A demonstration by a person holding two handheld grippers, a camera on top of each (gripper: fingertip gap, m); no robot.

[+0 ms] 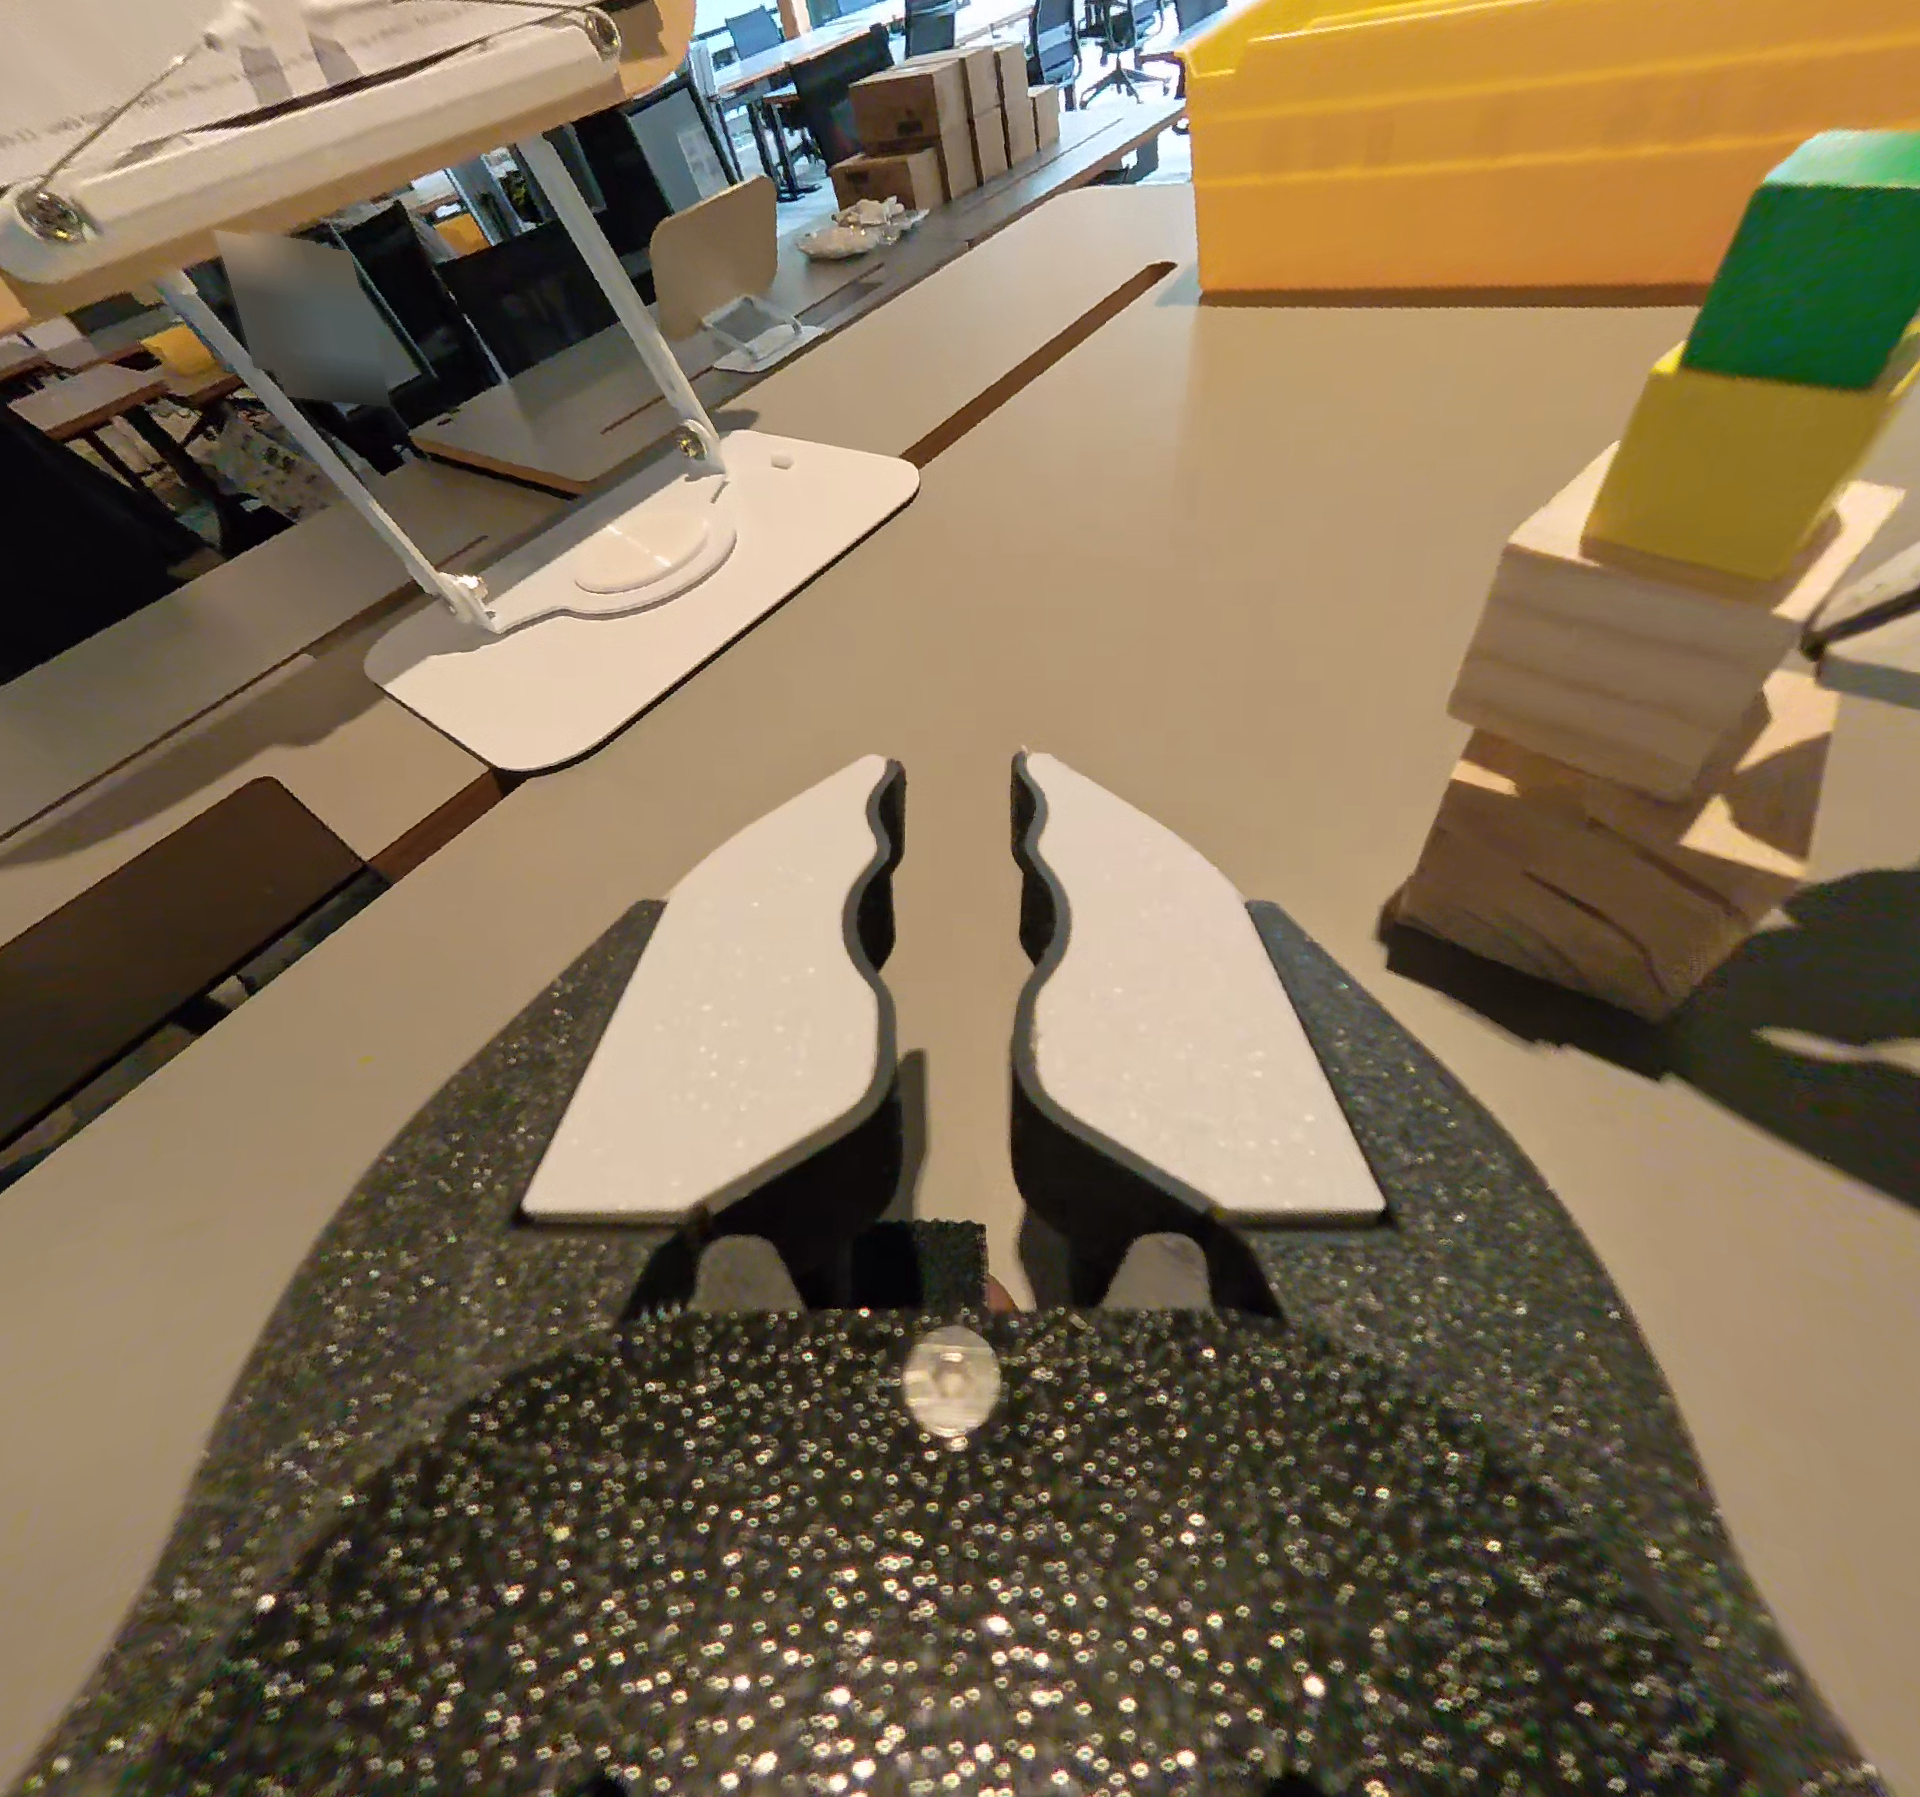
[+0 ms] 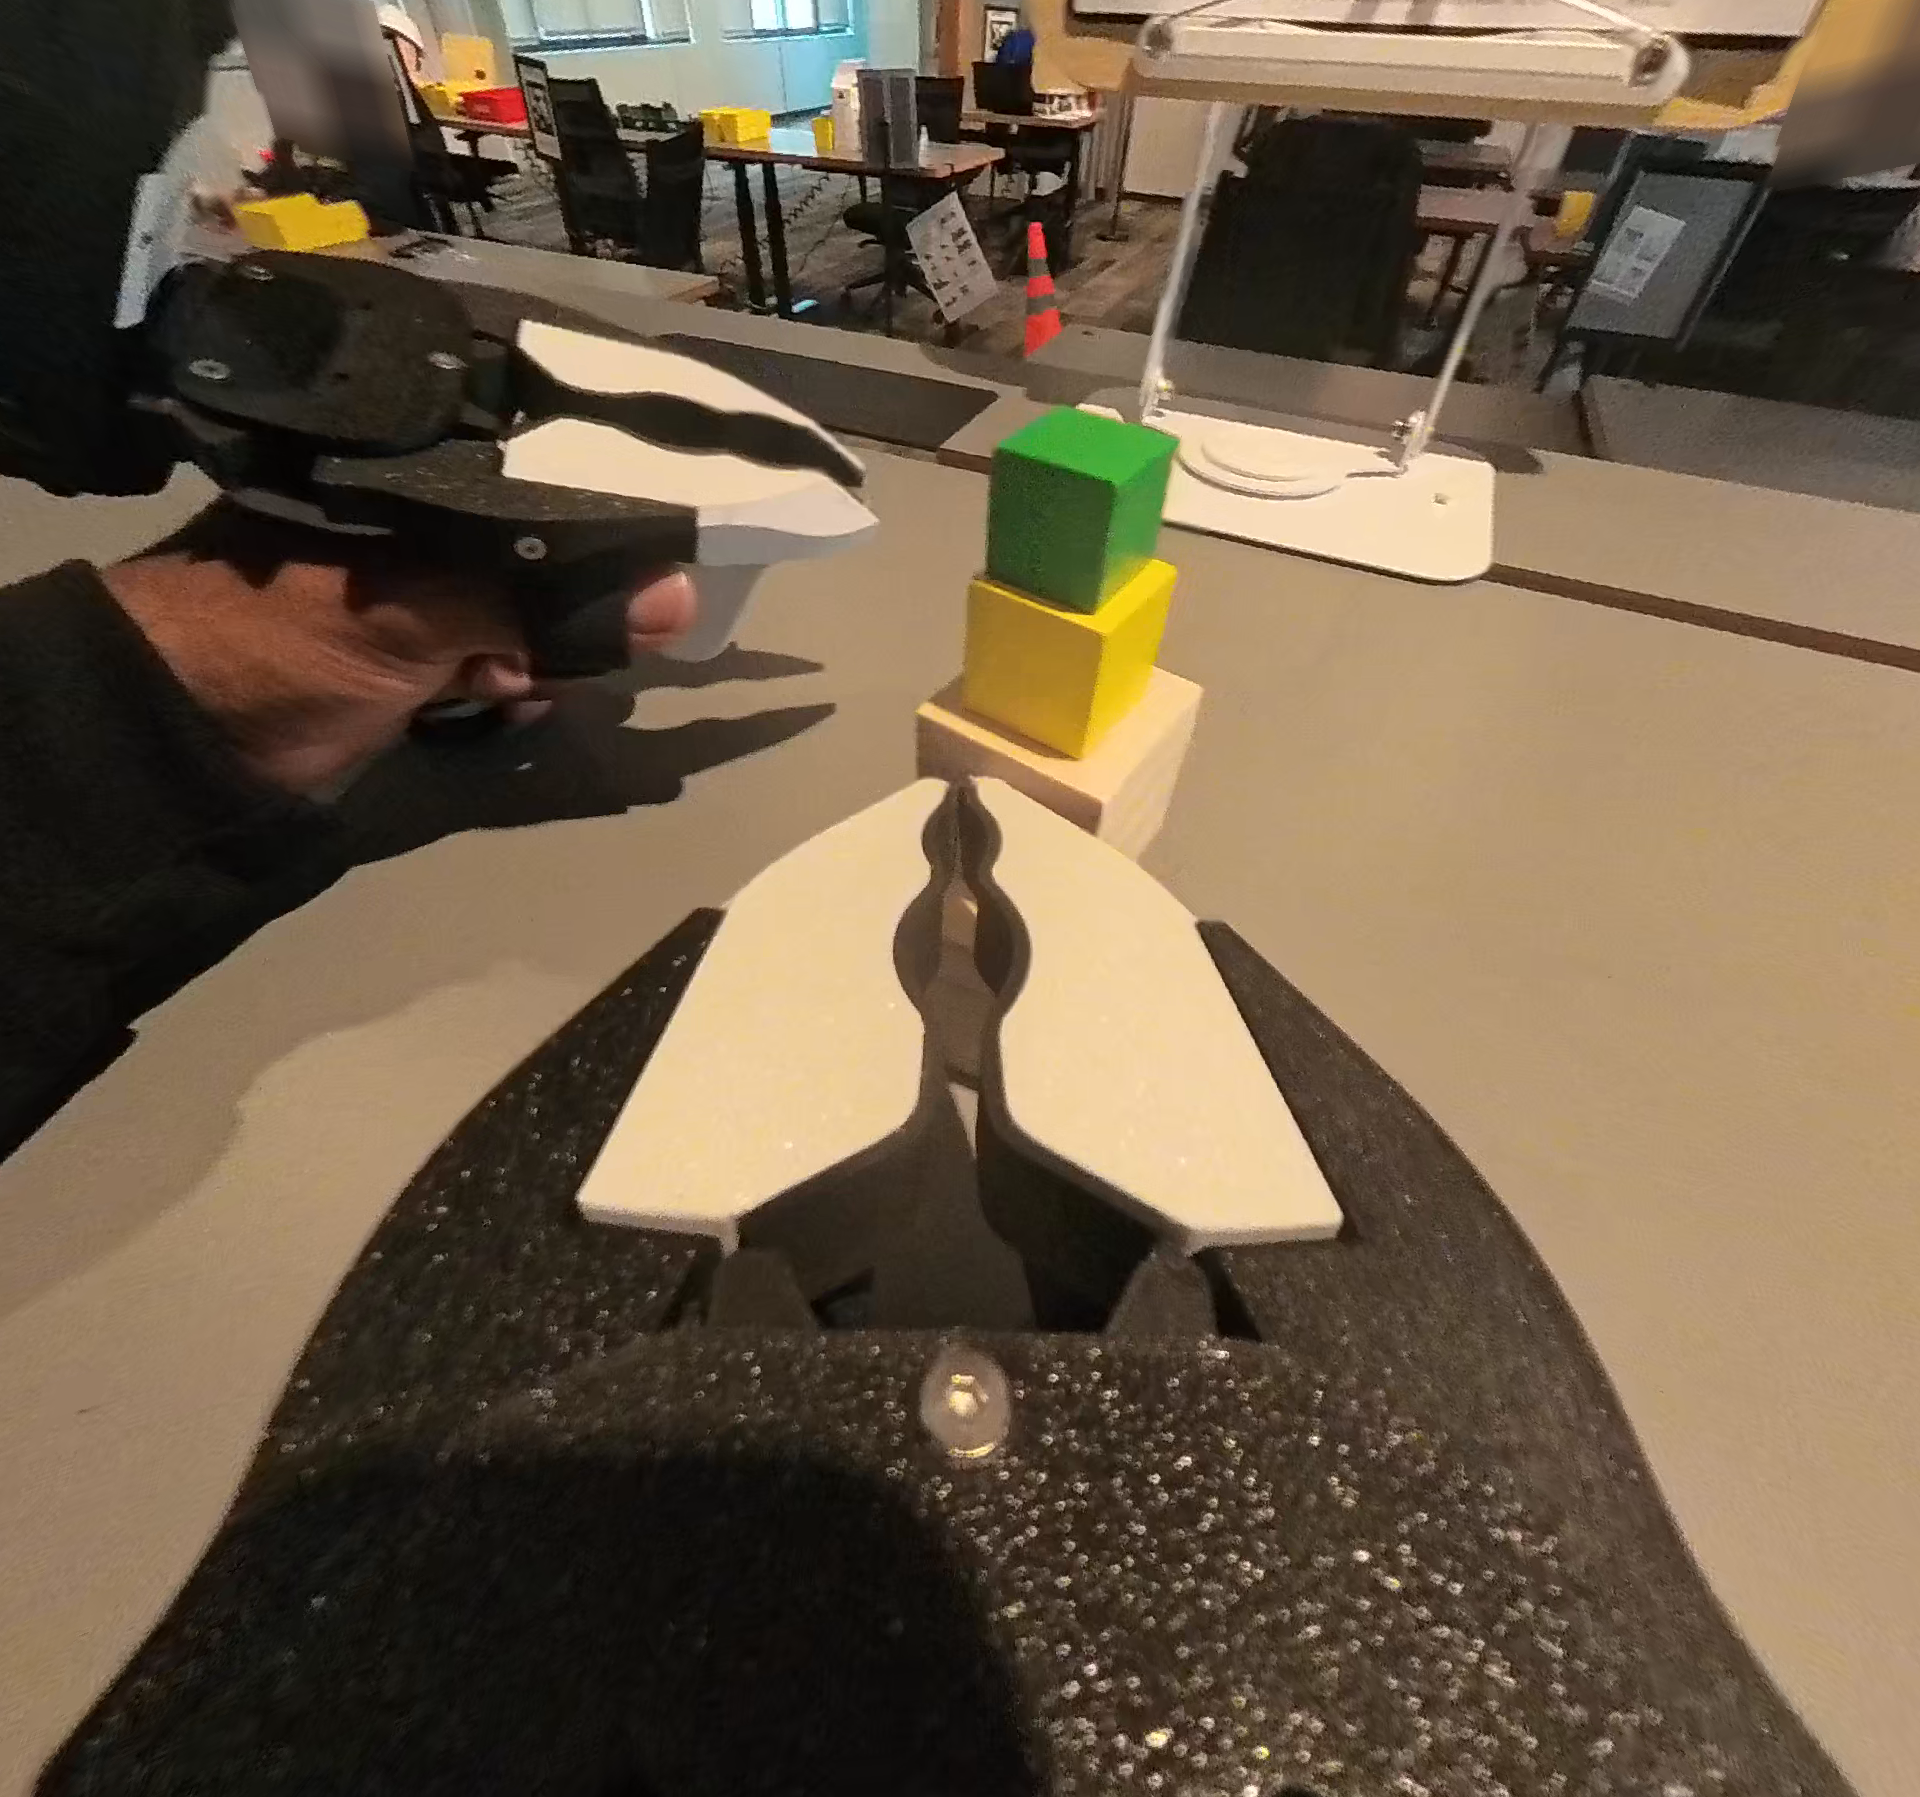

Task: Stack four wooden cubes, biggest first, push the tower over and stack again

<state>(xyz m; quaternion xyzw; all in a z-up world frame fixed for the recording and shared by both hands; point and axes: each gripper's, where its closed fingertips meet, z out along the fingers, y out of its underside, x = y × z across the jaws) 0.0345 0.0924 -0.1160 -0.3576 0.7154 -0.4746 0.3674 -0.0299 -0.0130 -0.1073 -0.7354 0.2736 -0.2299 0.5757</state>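
Green cube (image 2: 1075,500), yellow cube (image 2: 1060,661), pale wood cube (image 2: 1132,771), grey table (image 2: 1507,864), yellow bin (image 1: 1507,116)

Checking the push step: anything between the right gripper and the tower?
Nothing visible. The shut right gripper points straight at the plain wooden cubes low in the tower; its tips hide whether they touch. The left gripper hangs off to the side.

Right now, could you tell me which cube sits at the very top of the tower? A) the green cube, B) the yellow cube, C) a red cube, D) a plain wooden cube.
A: the green cube rests on the yellow cube, which stands on two plain wooden cubes, and nothing lies above it in either view.
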